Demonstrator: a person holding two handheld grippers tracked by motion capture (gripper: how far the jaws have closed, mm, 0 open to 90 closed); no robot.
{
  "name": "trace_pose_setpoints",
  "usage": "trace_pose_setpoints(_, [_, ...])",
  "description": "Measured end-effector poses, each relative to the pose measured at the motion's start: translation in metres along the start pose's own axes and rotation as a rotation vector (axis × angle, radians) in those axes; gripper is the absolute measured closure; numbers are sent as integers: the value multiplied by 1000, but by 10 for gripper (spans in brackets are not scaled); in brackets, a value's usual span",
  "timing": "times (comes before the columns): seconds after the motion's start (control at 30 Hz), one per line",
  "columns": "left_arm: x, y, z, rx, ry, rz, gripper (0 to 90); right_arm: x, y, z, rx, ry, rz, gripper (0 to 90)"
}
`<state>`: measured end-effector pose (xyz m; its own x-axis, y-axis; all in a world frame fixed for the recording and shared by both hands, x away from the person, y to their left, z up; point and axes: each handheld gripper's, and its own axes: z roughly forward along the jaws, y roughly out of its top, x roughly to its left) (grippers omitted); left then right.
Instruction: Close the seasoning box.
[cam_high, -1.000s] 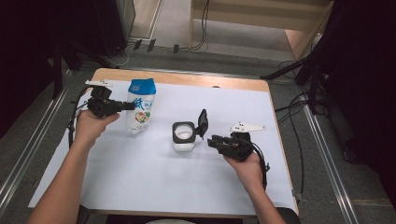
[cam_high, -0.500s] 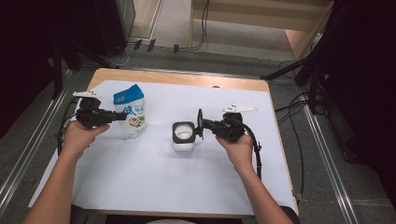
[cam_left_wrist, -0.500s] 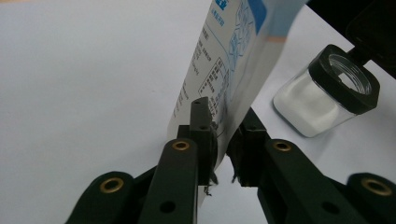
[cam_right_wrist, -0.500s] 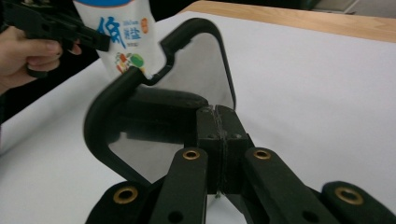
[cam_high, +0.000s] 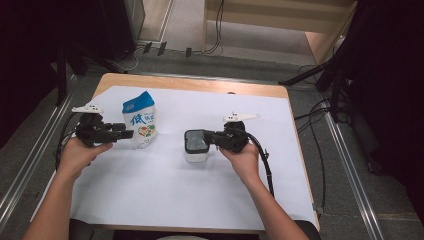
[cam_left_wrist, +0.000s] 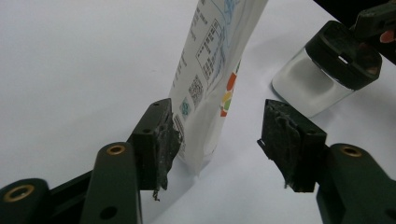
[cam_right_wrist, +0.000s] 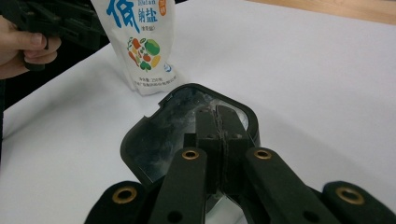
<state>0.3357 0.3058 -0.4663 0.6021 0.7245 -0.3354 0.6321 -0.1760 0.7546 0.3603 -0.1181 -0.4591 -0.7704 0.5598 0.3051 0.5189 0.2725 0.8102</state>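
Observation:
A white salt bag (cam_high: 141, 122) with a blue top stands upright on the white sheet. My left gripper (cam_high: 127, 134) is at its left side. In the left gripper view the bag (cam_left_wrist: 210, 70) stands between the jaws of my left gripper (cam_left_wrist: 224, 140). They have just been opening: one pad is at the bag's edge and the other is well off it. A clear box (cam_high: 196, 156) with a black lid (cam_high: 195, 141) sits at mid-table. My right gripper (cam_high: 211, 138) is shut, its tips (cam_right_wrist: 223, 126) lying on the lid (cam_right_wrist: 173, 126), nothing between them.
A white sheet (cam_high: 200, 200) covers most of the wooden table (cam_high: 190, 84). Cables trail from both grippers toward the table's sides. Metal rails (cam_high: 350, 170) run along the floor left and right. The sheet's near half is bare.
The bag was tilted in the left gripper's grip; now it stands upright and the jaws have come apart. The box's lid went from upright to flat as the right gripper moved left.

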Motion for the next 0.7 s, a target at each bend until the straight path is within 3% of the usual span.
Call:
trace_pose_setpoints(0.13, [-2,-2,0,2,19,17,398,-2,1,-10,-16,-24,-21,862])
trace_pose_setpoints(0.27, [-1,-3,0,7,27,6,376,-8,0,-26,-19,-80,-35,785])
trace_pose_setpoints(0.43, [-1,-6,1,37,37,11,368,-22,-11,-44,-39,-131,10,770])
trace_pose_setpoints(0.7, [0,-7,3,56,40,20,368,-34,-20,-59,-50,-171,26,762])
